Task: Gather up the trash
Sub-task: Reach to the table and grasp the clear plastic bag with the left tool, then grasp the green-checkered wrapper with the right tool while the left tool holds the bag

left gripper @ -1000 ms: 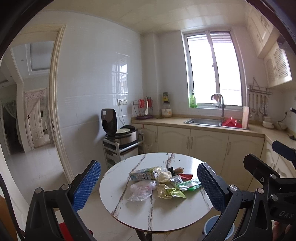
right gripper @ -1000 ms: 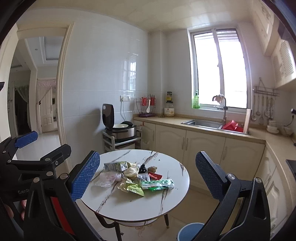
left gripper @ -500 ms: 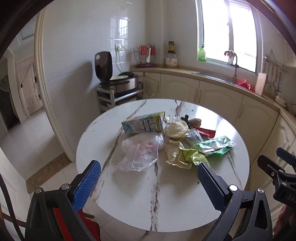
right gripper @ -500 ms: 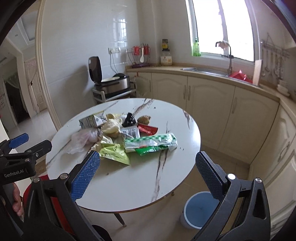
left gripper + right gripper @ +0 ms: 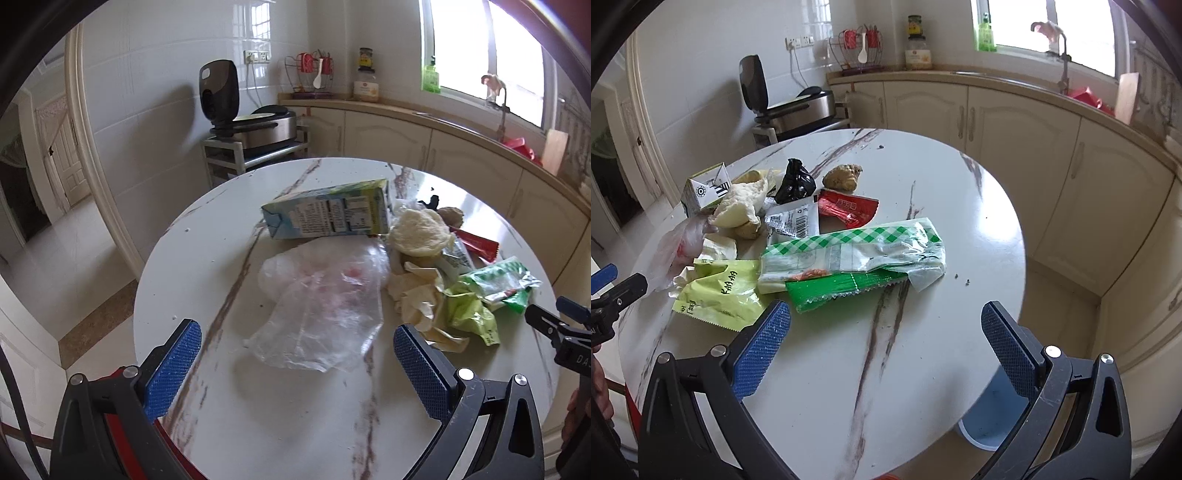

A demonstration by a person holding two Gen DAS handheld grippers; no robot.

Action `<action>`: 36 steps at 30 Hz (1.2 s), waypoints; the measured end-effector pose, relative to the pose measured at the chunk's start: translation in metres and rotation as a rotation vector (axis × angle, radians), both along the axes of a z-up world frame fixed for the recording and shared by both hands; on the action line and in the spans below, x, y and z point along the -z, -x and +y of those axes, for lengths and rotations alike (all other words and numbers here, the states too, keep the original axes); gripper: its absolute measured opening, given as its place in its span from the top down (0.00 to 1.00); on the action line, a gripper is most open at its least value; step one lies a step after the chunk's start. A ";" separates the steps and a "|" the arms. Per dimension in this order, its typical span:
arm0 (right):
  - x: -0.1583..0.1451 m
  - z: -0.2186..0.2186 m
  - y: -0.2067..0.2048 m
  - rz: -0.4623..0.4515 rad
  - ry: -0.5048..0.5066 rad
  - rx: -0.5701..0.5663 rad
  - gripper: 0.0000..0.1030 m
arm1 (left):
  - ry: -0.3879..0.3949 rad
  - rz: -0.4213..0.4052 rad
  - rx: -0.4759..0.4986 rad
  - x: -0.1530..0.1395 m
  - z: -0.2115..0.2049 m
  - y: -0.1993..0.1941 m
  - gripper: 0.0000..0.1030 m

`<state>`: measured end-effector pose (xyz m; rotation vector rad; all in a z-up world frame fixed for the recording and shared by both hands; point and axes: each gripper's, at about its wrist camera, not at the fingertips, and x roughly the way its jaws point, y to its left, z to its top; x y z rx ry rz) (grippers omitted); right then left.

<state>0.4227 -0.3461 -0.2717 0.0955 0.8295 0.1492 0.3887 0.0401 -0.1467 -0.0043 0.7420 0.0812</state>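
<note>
left wrist view has the left gripper (image 5: 297,360) spread wide and empty just short of the clear bag (image 5: 325,295), carton (image 5: 327,214) behind on the table (image 5: 258,417), right gripper (image 5: 882,334) gaping too, so that flimsy bag could slip.

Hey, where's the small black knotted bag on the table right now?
In the right wrist view, the black bag sits at the far side of the trash pile, between the pale crumpled lump and the brown lump, just behind the red wrapper.
</note>
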 end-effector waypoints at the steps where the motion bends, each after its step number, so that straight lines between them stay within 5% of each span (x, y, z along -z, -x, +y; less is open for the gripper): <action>1: 0.001 -0.003 -0.003 0.006 -0.019 0.013 0.00 | 0.007 -0.009 -0.007 0.005 -0.002 -0.002 0.01; 7: 0.003 -0.002 -0.004 0.016 -0.037 0.045 0.00 | 0.018 0.011 -0.010 0.020 -0.002 -0.029 0.01; 14: 0.005 0.002 -0.009 0.029 -0.034 0.050 0.00 | 0.013 0.127 0.017 0.049 -0.007 -0.075 0.01; 18: 0.005 0.006 -0.013 0.031 -0.028 0.047 0.00 | 0.077 0.165 0.021 0.060 0.000 -0.091 0.01; 21: 0.004 0.007 -0.018 0.035 -0.028 0.047 0.00 | 0.064 0.165 0.043 0.062 0.003 -0.090 0.29; 22: 0.004 0.007 -0.020 0.033 -0.031 0.048 0.00 | 0.070 0.157 0.049 0.061 0.004 -0.088 0.52; 23: 0.003 0.007 -0.022 0.035 -0.034 0.046 0.00 | 0.078 0.156 0.054 0.062 0.006 -0.087 0.60; 27: 0.002 0.004 -0.033 0.060 -0.113 0.071 0.00 | 0.114 0.128 0.062 0.066 0.015 -0.073 0.72; 36: 0.003 0.026 -0.052 0.082 -0.086 0.112 0.01 | 0.163 0.100 0.109 0.061 0.024 -0.025 0.74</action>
